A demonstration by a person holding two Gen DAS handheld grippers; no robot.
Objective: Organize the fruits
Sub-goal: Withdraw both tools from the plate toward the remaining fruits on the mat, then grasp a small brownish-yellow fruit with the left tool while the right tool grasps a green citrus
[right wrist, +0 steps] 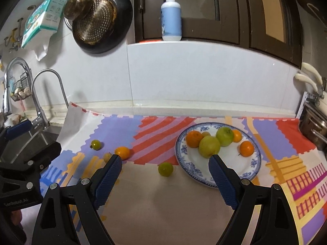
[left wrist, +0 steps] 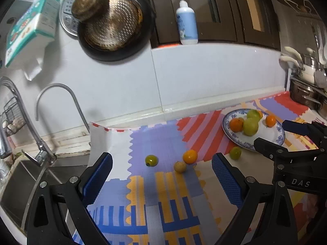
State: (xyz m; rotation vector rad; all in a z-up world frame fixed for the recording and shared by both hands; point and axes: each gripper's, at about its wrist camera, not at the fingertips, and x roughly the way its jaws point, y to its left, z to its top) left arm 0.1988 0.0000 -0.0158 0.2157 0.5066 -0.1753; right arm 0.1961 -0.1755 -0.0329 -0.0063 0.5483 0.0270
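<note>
Four loose fruits on mat (left wrist: 143, 183), round w/ no long axis.

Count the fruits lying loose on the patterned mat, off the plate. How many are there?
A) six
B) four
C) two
B: off the plate lie a dark green fruit, a small yellow fruit, an orange and a green lime.

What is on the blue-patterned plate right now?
The plate holds two green fruits, three orange ones and a small yellowish one, partly hidden behind them. Anything behind the pile cannot be seen.
</note>
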